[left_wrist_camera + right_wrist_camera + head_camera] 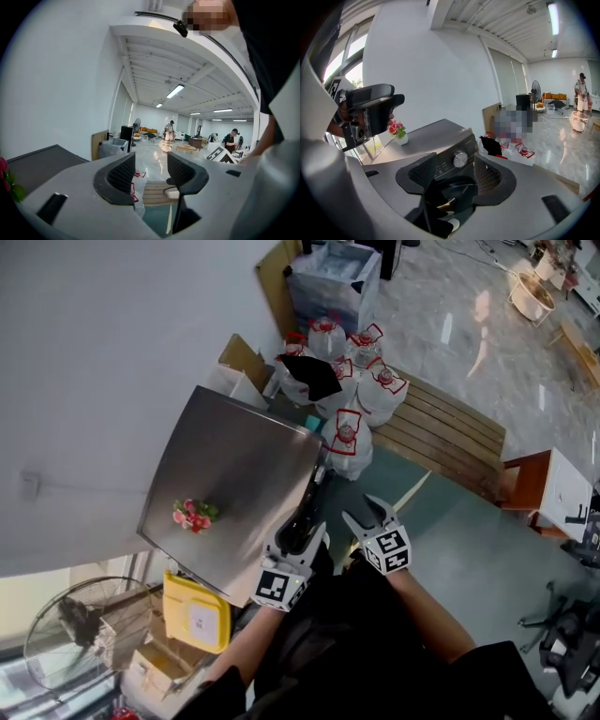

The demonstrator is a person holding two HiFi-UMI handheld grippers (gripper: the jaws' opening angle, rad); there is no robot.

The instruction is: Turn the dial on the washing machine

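Dial (460, 159): round, silver, on the dark front panel of the washing machine (234, 465), near the panel's right end in the right gripper view. Small controls sit to its left; print is too small to read. From the head view the dial is hidden under the front edge.

Machine top is flat brushed grey metal. Pink flowers (398, 132) in a small white pot stand on it toward the back, well away from the dial. The machine backs onto a plain white wall (94, 352).

Room: glossy pale floor (469, 324) in a big open hall with strip lights, people far off. Just past the machine there is a cluster of clear water jugs (361, 390) with red-trimmed labels, and next to them a slatted wooden bench (441, 432). On the other side, a yellow bin (195, 613) and a floor fan (75, 634).

Right gripper (457, 171): jaws wide apart, gripping nothing. The dial lines up in the gap but sits well beyond the tips, no contact.

Left gripper (151, 173): jaws apart, nothing between them, only bench and floor visible through the gap. It points along the machine front toward the hall and isn't touching the machine in any view.
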